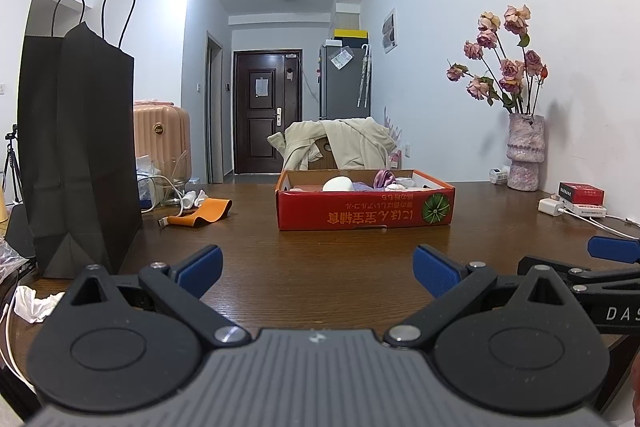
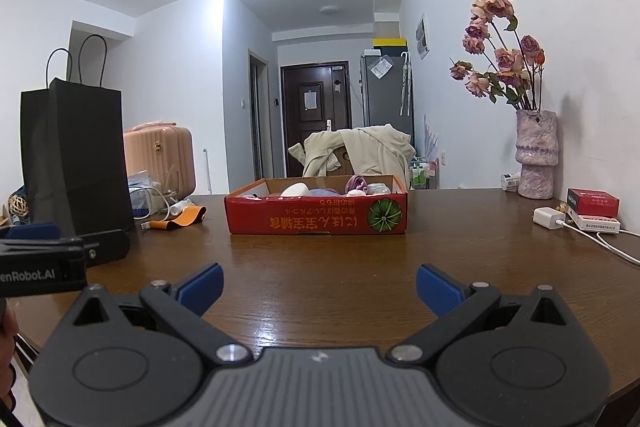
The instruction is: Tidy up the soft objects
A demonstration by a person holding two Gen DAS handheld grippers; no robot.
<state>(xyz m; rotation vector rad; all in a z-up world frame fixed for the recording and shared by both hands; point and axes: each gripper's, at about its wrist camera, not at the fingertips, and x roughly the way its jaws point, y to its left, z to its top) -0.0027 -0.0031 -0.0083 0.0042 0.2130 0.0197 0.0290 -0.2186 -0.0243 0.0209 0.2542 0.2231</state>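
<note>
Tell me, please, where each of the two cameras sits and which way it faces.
Left wrist view: on the left gripper, low over the table, facing the red box and the far door; its own open jaws show, with the right gripper at the right edge.
Right wrist view: on the right gripper, same heading, box slightly left of centre; open jaws show, the left gripper at the left edge.
Shared: box, black bag, vase of roses, table.
</note>
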